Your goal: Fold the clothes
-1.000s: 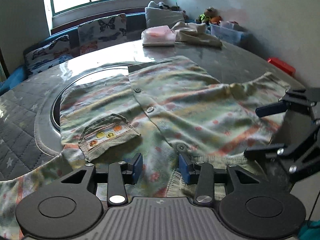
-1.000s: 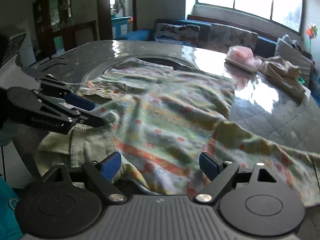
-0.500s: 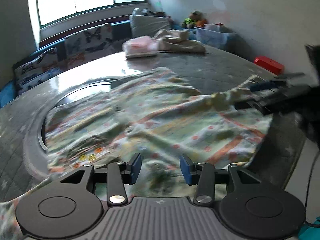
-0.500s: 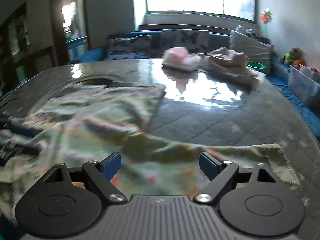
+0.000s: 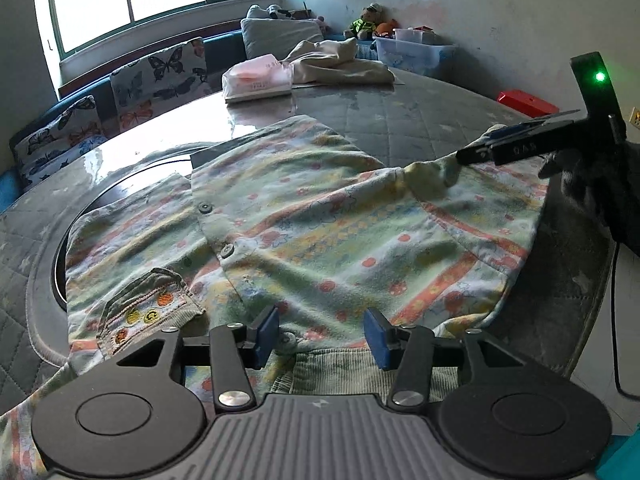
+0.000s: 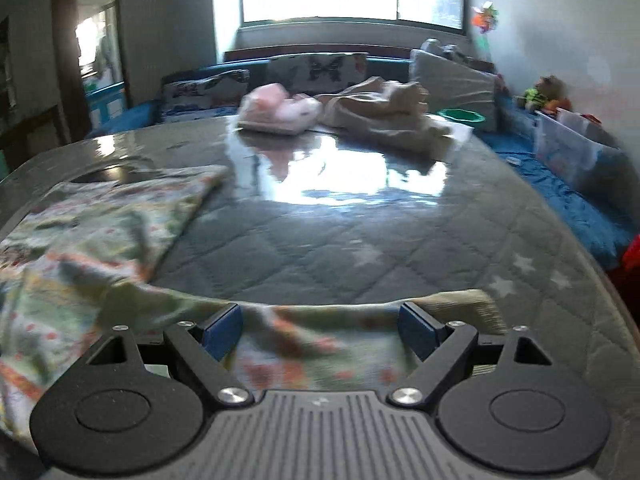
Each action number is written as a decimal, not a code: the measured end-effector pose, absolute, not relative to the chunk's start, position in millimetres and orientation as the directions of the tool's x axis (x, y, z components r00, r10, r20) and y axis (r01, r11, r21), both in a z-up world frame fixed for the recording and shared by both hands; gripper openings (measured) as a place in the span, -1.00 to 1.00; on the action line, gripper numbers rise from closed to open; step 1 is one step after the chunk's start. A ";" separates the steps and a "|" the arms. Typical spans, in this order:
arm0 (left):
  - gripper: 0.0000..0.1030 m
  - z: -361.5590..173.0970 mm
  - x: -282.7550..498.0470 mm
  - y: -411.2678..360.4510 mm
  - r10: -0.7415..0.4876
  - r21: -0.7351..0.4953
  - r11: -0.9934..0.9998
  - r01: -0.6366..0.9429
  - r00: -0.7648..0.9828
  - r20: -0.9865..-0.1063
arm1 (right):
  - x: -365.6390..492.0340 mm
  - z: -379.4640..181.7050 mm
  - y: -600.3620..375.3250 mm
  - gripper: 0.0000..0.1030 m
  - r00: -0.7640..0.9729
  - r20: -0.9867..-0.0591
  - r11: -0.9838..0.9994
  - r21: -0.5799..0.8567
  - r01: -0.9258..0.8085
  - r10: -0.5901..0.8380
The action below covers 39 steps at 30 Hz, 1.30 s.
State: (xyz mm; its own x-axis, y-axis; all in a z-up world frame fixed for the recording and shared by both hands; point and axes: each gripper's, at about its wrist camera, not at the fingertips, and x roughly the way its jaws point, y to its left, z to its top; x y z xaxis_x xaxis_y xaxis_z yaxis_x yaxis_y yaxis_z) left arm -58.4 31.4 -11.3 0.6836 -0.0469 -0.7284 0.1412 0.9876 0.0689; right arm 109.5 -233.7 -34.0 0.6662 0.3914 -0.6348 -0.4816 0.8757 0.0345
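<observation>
The pale green flowered button-up cardigan (image 5: 340,232) lies spread unfolded on the grey quilted table (image 5: 420,120), so nearly all folding remains; the left gripper (image 5: 322,330) is opening over its hem, gripping nothing, and the right gripper (image 6: 320,330) stands wide over a sleeve.

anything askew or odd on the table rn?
The green patterned button-up garment lies rumpled, not flat: a ridge of bunched fabric rises near the right hand-held gripper. Its corduroy pocket flap is curled up, and its hem overhangs the quilted grey table. No spills or damage.

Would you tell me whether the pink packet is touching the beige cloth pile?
Cannot tell: in the left wrist view the pink packet and beige cloth pile meet edge to edge, possibly just overlapping.
</observation>
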 end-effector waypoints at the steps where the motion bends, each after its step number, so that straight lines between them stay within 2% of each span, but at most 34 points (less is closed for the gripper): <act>1: 0.00 -11.5 -58.1 31.3 -0.048 0.069 0.987 0.142 0.683 -0.729 | 112.0 -33.9 -236.7 0.69 0.670 -0.634 0.880 0.036 -0.473 0.386; 9: 0.02 -12.1 -57.1 31.3 -0.052 0.065 0.987 0.145 0.680 -0.732 | 111.6 -28.8 -254.6 0.69 0.677 -0.611 0.893 0.119 -0.435 0.411; 15: 0.04 -12.0 -56.1 31.7 -0.053 0.064 0.987 0.147 0.678 -0.733 | 91.7 -32.0 -259.5 0.69 0.691 -0.623 0.893 0.028 -0.449 0.366; 19: 0.05 -12.1 -55.5 31.6 -0.053 0.067 0.986 0.150 0.677 -0.734 | 77.7 -23.9 -265.0 0.69 0.712 -0.593 0.898 0.042 -0.438 0.375; 29: 0.10 -9.5 -57.5 30.8 -0.044 0.074 0.986 0.146 0.674 -0.738 | 85.5 -31.4 -281.6 0.69 0.731 -0.609 0.932 0.036 -0.362 0.307; 34: 0.25 -4.1 -57.4 32.0 -0.036 0.068 0.990 0.126 0.679 -0.733 | 86.2 -28.1 -287.2 0.71 0.742 -0.612 0.948 0.041 -0.317 0.274; 36: 0.42 -2.4 -57.5 31.4 -0.031 0.070 0.990 0.120 0.683 -0.730 | 84.5 -28.7 -289.3 0.75 0.741 -0.615 0.952 0.052 -0.302 0.269; 39: 0.55 -0.5 -57.3 30.3 -0.027 0.070 0.991 0.113 0.688 -0.725 | 80.3 -29.0 -288.6 0.85 0.748 -0.615 0.957 0.037 -0.289 0.250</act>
